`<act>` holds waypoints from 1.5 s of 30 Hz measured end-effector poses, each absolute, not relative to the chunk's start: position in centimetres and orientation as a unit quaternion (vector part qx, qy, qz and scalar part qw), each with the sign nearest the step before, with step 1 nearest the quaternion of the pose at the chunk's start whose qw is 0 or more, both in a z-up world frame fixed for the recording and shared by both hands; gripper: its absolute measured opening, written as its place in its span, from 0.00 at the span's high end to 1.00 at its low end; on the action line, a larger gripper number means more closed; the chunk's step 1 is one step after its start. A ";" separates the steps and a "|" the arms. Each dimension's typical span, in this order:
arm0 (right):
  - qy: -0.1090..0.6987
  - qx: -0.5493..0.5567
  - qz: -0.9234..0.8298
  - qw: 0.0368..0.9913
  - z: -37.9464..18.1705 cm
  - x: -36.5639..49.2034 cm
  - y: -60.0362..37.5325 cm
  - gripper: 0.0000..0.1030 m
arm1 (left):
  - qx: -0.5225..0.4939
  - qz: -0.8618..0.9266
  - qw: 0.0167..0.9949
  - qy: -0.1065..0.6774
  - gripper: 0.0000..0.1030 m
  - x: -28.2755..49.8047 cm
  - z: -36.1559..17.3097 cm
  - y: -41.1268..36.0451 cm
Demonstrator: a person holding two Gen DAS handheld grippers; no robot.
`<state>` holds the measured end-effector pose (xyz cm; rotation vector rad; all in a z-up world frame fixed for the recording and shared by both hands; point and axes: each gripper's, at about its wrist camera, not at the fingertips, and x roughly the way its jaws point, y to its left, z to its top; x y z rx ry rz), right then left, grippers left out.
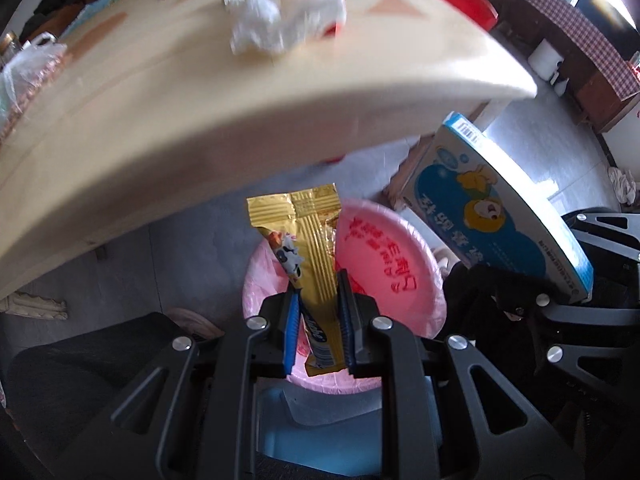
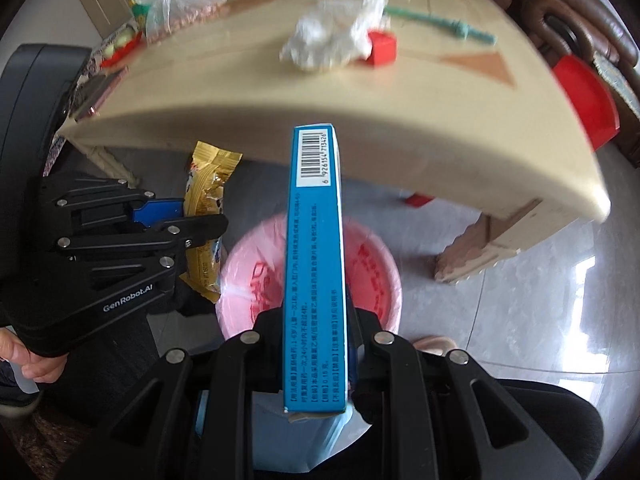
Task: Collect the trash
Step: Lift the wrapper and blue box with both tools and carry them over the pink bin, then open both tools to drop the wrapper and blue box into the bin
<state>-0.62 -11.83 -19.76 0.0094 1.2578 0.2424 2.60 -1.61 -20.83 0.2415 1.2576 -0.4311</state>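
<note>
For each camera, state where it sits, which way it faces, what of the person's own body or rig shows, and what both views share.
Left wrist: sits on the left gripper, facing steeply down past the gold wrapper it is shut on, into the pink-lined bin; the right gripper's linkage shows at the right edge.
Right wrist: sits on the right gripper, facing down along the blue box it is shut on, over the same bin; the left gripper and the person's hand show at left.
Shared: bin, wrapper, box, table, crumpled white plastic.

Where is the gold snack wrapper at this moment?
The gold snack wrapper is clamped in the left gripper, above the pink-lined bin on the floor, below the table's near edge.
</note>
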 end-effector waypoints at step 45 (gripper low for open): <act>0.731 0.013 0.124 0.671 -36.8 4.8 -11.2 0.48 | 0.099 -0.141 0.645 0.744 0.49 7.9 -37.5 -2.5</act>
